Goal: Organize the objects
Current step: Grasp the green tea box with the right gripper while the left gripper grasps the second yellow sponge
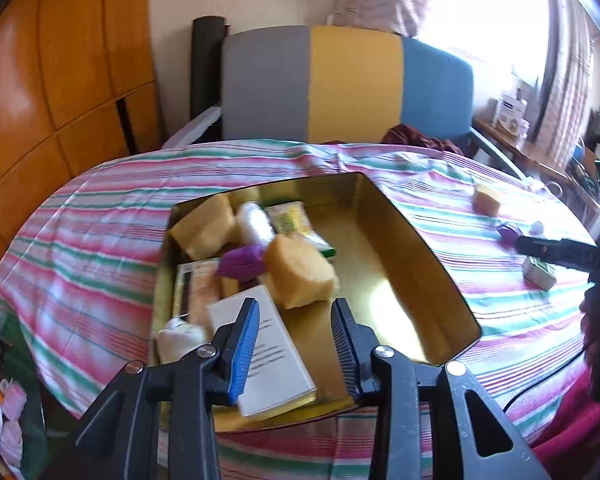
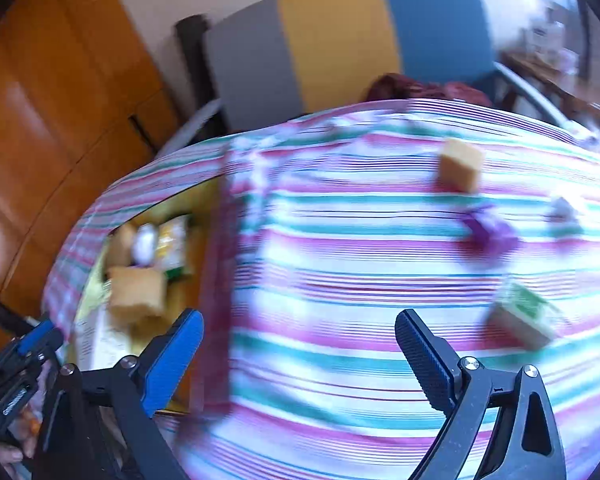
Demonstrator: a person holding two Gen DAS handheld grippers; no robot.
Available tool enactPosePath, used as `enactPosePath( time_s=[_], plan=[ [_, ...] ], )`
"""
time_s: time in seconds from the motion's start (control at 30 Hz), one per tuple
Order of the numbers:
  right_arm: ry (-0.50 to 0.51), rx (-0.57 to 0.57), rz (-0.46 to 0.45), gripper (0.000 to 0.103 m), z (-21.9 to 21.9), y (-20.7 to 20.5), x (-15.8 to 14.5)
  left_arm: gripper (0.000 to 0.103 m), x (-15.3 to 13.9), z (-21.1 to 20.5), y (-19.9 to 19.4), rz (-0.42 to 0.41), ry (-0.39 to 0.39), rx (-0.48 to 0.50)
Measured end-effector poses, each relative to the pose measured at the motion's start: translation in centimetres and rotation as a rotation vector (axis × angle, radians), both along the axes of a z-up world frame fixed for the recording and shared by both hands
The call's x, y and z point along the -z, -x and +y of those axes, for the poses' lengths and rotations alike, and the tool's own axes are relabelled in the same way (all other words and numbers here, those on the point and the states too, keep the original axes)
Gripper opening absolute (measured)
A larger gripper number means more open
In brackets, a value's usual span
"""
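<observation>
The left gripper (image 1: 294, 344) is hovering nearest the lens over the near end of the gold tin (image 1: 428, 276), its jaws partly parted and gripping nothing. The right gripper (image 2: 300, 360) is hanging over the striped cloth (image 2: 340, 288), its jaws spread wide and empty. The tin is sitting on the cloth, holding a white booklet (image 1: 284, 360), two sponges (image 1: 300, 272), a purple wrapper (image 1: 242, 262) and a white bottle (image 1: 254, 224). Well apart on the cloth are lying another sponge (image 2: 459, 169), a green-and-white carton (image 2: 526, 322) and a purple piece (image 2: 490, 230).
</observation>
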State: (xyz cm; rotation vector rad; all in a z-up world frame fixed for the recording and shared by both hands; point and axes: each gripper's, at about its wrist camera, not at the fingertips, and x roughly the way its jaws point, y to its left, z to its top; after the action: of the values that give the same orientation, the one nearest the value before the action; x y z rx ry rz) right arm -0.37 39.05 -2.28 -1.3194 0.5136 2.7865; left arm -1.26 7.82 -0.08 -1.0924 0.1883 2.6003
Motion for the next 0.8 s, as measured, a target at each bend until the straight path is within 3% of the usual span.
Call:
enactPosePath(
  time_s=[0.23,0.4,0.53,0.8],
  plan=[
    [-0.055,0.146,-0.063,0.102,8.6,-2.3,0.1,0.037,0.3,3.1,-0.2,-0.014,0.015,0.079],
    [-0.121,0.18,-0.112,0.103,12.7,-3.5,0.0,0.037,0.6,4.7,-0.3,-0.024,0.017,0.13],
    [-0.19,0.129,-0.158,0.103,13.8,-3.3,0.4,0.037,0.6,5.8,-0.5,-0.028,0.017,0.16],
    [-0.329,-0.014,-0.243,0.103,11.8,-0.7,3.0,0.037,0.3,8.2,-0.3,-0.049,0.015,0.213]
  ],
)
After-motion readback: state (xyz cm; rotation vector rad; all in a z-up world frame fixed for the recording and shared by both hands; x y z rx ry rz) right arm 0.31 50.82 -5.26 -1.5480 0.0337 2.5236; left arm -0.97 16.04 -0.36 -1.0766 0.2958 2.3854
